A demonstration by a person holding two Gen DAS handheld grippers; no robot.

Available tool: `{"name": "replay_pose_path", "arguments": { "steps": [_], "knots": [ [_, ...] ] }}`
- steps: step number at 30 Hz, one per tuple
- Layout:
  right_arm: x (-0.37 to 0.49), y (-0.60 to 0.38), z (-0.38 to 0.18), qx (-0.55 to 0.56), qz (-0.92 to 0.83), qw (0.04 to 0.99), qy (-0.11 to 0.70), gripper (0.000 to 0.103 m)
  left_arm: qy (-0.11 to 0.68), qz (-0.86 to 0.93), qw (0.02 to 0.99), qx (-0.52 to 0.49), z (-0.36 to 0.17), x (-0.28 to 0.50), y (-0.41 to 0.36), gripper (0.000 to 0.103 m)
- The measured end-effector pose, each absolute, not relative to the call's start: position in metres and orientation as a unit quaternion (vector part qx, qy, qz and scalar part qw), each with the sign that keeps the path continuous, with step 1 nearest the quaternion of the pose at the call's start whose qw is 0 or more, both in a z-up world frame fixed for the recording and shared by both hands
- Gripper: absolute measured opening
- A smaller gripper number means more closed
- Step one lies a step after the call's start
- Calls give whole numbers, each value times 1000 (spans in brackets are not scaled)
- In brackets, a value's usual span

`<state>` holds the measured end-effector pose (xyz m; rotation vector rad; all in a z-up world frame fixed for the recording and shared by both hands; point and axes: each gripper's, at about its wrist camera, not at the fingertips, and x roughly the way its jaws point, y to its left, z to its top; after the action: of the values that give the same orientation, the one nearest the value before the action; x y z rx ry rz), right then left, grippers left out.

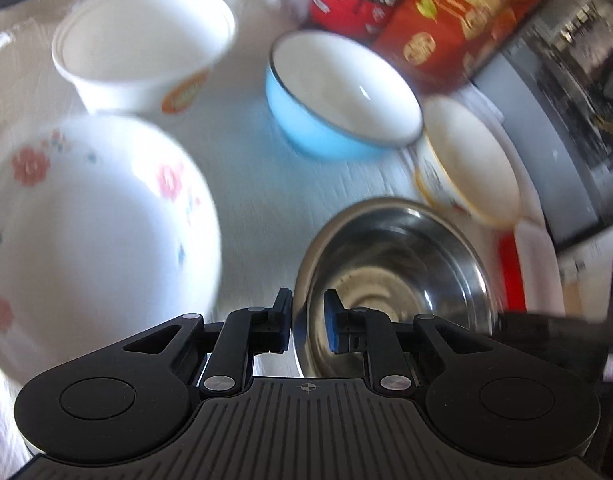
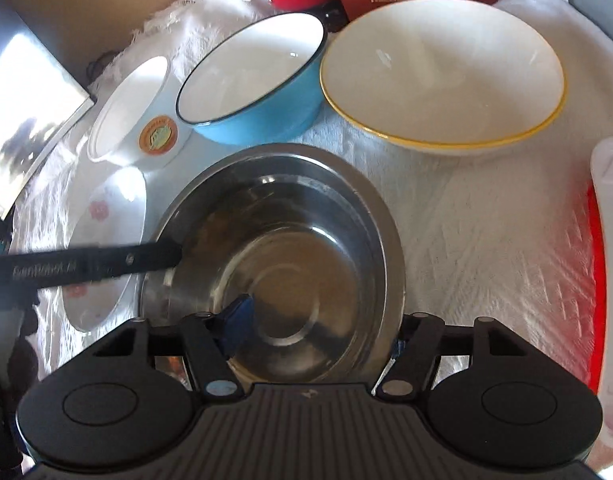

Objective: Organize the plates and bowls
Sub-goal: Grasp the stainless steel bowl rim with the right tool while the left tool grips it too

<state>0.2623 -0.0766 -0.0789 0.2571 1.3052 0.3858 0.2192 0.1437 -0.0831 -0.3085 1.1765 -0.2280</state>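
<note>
Your left tongs (image 1: pixel 306 320) straddle the near-left rim of the steel bowl (image 1: pixel 394 280), one finger outside and one blue-padded finger inside, closed to a narrow gap around the rim; whether the pads actually press it you cannot tell through the blur. Your right tongs (image 2: pixel 318 332) bracket the same steel bowl (image 2: pixel 282 248) at its near rim, one blue pad inside the bowl and the other finger just outside its right edge, jaws part-way apart, and contact cannot be told. The bowl sits on the white cloth (image 2: pixel 466 220) covering the desk, toward its near edge. Just left of it lies the flowered plate (image 1: pixel 86 232). Behind stand the white cup bowl (image 1: pixel 142 44), the blue bowl (image 1: pixel 338 92) and the yellow-rimmed bowl (image 2: pixel 442 80), with a red box (image 1: pixel 478 12) at the far edge.
</note>
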Motion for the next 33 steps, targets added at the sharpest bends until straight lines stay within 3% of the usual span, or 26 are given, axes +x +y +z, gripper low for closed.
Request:
{"name": "replay_pose_path", "arguments": {
  "steps": [17,24,33],
  "knots": [
    [248,-86,-80,105,177,769,605,67,575,-101,797,-151,-95,219,136,16],
    [241,-84,-58,128,192,774,590,66,532,-96,827,-151,-51,211,154,18],
    [260,-12,-8,126,272,785,542,67,468,-12,867,-171,1,194,243,19]
  ]
}}
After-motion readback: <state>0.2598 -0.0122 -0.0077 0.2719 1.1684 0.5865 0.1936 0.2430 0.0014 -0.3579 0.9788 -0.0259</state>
